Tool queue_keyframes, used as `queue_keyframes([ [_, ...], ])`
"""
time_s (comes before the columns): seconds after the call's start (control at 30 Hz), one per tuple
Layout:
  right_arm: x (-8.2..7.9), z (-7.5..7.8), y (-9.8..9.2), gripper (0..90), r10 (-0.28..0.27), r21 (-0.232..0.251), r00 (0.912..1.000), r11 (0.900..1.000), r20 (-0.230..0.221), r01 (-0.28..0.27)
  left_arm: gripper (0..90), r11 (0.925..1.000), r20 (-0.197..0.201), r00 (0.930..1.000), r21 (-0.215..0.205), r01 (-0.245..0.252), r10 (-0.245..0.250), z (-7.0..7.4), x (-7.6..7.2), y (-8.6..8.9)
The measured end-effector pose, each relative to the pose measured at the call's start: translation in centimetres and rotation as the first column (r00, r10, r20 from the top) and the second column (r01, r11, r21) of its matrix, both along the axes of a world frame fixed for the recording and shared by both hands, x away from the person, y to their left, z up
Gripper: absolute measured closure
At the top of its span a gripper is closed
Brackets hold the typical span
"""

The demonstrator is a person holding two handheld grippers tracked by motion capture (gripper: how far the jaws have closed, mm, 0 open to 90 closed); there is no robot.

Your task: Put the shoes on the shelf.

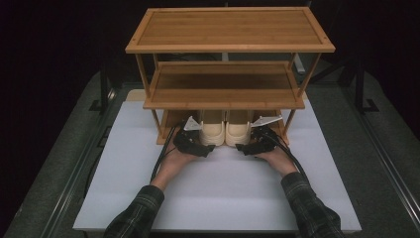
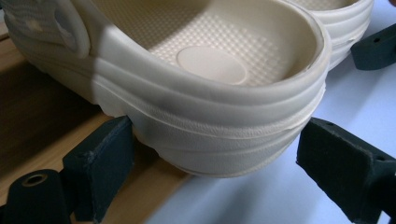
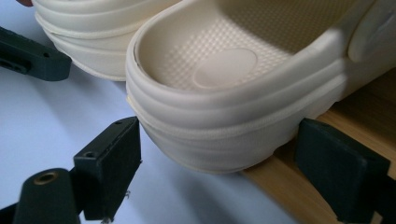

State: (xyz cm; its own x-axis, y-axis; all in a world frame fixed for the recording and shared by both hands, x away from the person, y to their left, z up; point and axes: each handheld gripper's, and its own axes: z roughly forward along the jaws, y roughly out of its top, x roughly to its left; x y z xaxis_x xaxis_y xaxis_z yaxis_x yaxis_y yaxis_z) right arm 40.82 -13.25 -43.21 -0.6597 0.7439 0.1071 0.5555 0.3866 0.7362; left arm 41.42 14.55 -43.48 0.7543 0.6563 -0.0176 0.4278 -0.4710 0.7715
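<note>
- Looking down from the high view, we find the pair of cream clogs in the middle of the frame, the left clog [image 1: 212, 130] and the right clog [image 1: 237, 130] side by side, toes tucked under the bamboo rack [image 1: 229, 29] and heels poking out over the white mat [image 1: 218, 193]. Their long axes run up and down the picture, heels toward the bottom. Our left gripper [image 1: 205, 148] and right gripper [image 1: 243, 148] sit at the heels.
- Along the left gripper view, our jaws stand spread on either side of the left clog's heel [image 2: 219, 116]; one jaw sits just beside the sole at lower left, the other clear at lower right, neither pressing. The toe points to the upper left.
- Along the right gripper view, the jaws likewise straddle the right clog's heel [image 3: 224, 116], spread, with gaps both sides; the toe runs to the upper right.
- We judge the moulded foam light, springy and a little slick; the thick ribbed heel wall looks the best place to pinch.
</note>
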Motion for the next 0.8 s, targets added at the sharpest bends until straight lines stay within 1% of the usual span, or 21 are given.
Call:
queue_keyframes([
  [0.03, 0.2, 0.0, 0.0, 14.8, -0.005, -0.006, 1.0, 1.0, 0.006, 0.005, 11.7, 1.0, 0.0, 1.0, 0.0, 0.0, 0.0, 0.0, 0.0, 0.0],
  [0.07, 0.4, -0.1, 0.0, 14.9, -0.008, -0.008, 1.0, 1.0, 0.005, 0.008, 11.8, 1.0, -0.014, 0.9999, -0.005, -0.005, 0.005, -0.3, 0.5, 0.0],
  [0.1, 0.6, -0.1, 0.0, 14.8, -0.011, -0.015, 0.9999, 1.0, 0.008, 0.011, 11.8, 1.0, -0.014, 0.9999, -0.005, -0.005, 0.005, -0.3, 0.5, 0.0],
  [0.13, 0.8, -0.2, 0.1, 14.9, -0.014, -0.026, 0.9998, 1.0, 0.015, 0.015, 11.9, 0.9999, -0.017, 0.9998, -0.003, -0.01, 0.01, -0.5, 1.0, -0.1],
  [0.17, 0.8, -0.2, 0.1, 14.9, -0.014, -0.026, 0.9998, 1.0, 0.015, 0.015, 12.1, 0.9999, -0.017, 0.9998, -0.003, -0.01, 0.01, -0.5, 1.0, -0.1],
  [0.2, 1.1, -0.4, 0.2, 15.4, -0.021, -0.03, 0.9995, 0.999, 0.022, 0.022, 12.1, 0.9998, -0.005, 0.9999, 0.011, -0.015, 0.015, -0.6, 1.3, -0.2],
  [0.27, 1.4, -0.7, 0.2, 16.0, -0.027, -0.031, 0.9995, 0.999, 0.018, 0.027, 12.2, 0.9996, -0.001, 0.9998, 0.022, -0.02, 0.02, -0.7, 1.5, -0.4],
  [0.33, 1.5, -0.9, 0.1, 16.0, -0.032, -0.024, 0.9991, 0.999, 0.028, 0.033, 12.3, 0.9996, -0.007, 0.9997, 0.015, -0.024, 0.024, -0.7, 1.6, -0.4],
  [0.37, 1.6, -0.9, 0.1, 16.0, -0.038, -0.022, 0.9989, 0.999, 0.028, 0.039, 12.2, 0.9996, -0.011, 0.9996, 0.013, -0.027, 0.027, -0.7, 1.6, -0.4],
  [0.4, 1.5, -0.9, 0.1, 16.0, -0.033, -0.024, 0.999, 0.999, 0.03, 0.034, 12.2, 0.9994, -0.014, 0.9996, 0.023, -0.026, 0.026, -0.8, 1.6, -0.4],
  [0.47, 1.4, -0.9, 0.2, 16.1, -0.039, -0.032, 0.9988, 0.999, 0.031, 0.04, 12.4, 0.9993, -0.021, 0.9995, 0.029, -0.024, 0.025, -0.8, 1.6, -0.4],
  [0.5, 1.2, -0.8, 0.3, 16.0, -0.045, -0.035, 0.9985, 0.998, 0.031, 0.046, 13.0, 0.9995, -0.025, 0.9995, 0.025, -0.02, 0.02, -0.7, 1.5, -0.3],
  [0.53, 1.1, -0.6, 0.2, 13.9, -0.043, -0.028, 0.9986, 0.999, 0.031, 0.044, 12.9, 0.9998, -0.032, 0.9993, 0.012, -0.018, 0.018, -0.4, 1.4, -0.1],
  [0.57, 1.1, -0.6, 0.2, 13.9, -0.043, -0.028, 0.9986, 0.999, 0.031, 0.044, 12.9, 0.9998, -0.032, 0.9993, 0.012, -0.018, 0.018, -0.4, 1.4, -0.1],
  [0.6, 0.9, -0.3, -0.2, 13.3, -0.048, -0.012, 0.9985, 0.999, 0.027, 0.048, 12.9, 0.9999, -0.03, 0.9995, 0.008, -0.014, 0.014, -0.2, 1.3, -0.1],
  [0.63, 0.9, -0.3, -0.2, 13.3, -0.048, -0.012, 0.9985, 0.999, 0.027, 0.048, 12.9, 0.9999, -0.027, 0.9996, 0.004, -0.01, 0.01, 0.0, 1.2, 0.0],
  [0.67, 0.7, 0.0, -0.6, 12.3, -0.048, 0.008, 0.9985, 0.999, 0.027, 0.047, 12.8, 1.0, -0.02, 0.9998, 0.004, 0.0, 0.0, 0.4, 0.9, 0.2],
  [0.7, 0.5, 0.1, -0.8, 11.5, -0.048, 0.015, 0.9984, 0.999, 0.028, 0.048, 12.8, 1.0, -0.021, 0.9998, 0.005, 0.003, -0.003, 0.6, 0.7, 0.2],
  [0.73, 0.3, 0.3, -0.9, 10.5, -0.05, 0.018, 0.9984, 0.999, 0.027, 0.049, 12.7, 1.0, -0.02, 0.9998, 0.005, 0.008, -0.008, 0.8, 0.5, 0.3],
  [0.8, -0.1, 0.6, -1.2, 9.9, -0.042, 0.013, 0.9983, 0.999, 0.039, 0.042, 12.6, 0.9999, -0.012, 0.9998, 0.001, 0.014, -0.014, 1.1, 0.1, 0.4],
])
